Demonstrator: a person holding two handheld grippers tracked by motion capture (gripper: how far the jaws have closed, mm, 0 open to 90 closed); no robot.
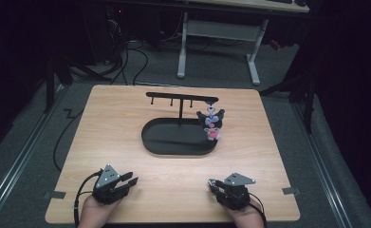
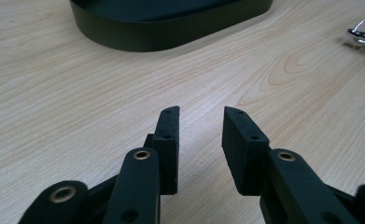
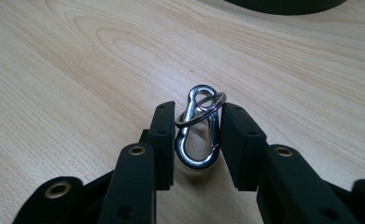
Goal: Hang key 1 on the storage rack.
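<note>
A black stand (image 1: 180, 98) with a hook bar rises from an oval black base (image 1: 176, 150) at the table's middle. A small dark plush charm (image 1: 212, 124) hangs from its right end. My right gripper (image 1: 213, 183) rests near the table's front edge, right of centre. In the right gripper view this gripper (image 3: 200, 108) is shut on a silver metal clip (image 3: 195, 163) with a thin ring through its top. My left gripper (image 1: 132, 180) lies at the front left. Its jaws (image 2: 201, 114) are open with bare wood between them.
The wooden table (image 1: 107, 123) has bare wood around the base. The base's dark wall (image 2: 171, 32) lies ahead of the left gripper, with the clip (image 2: 363, 33) off to its right. A desk frame (image 1: 218, 33) and cables are on the floor behind.
</note>
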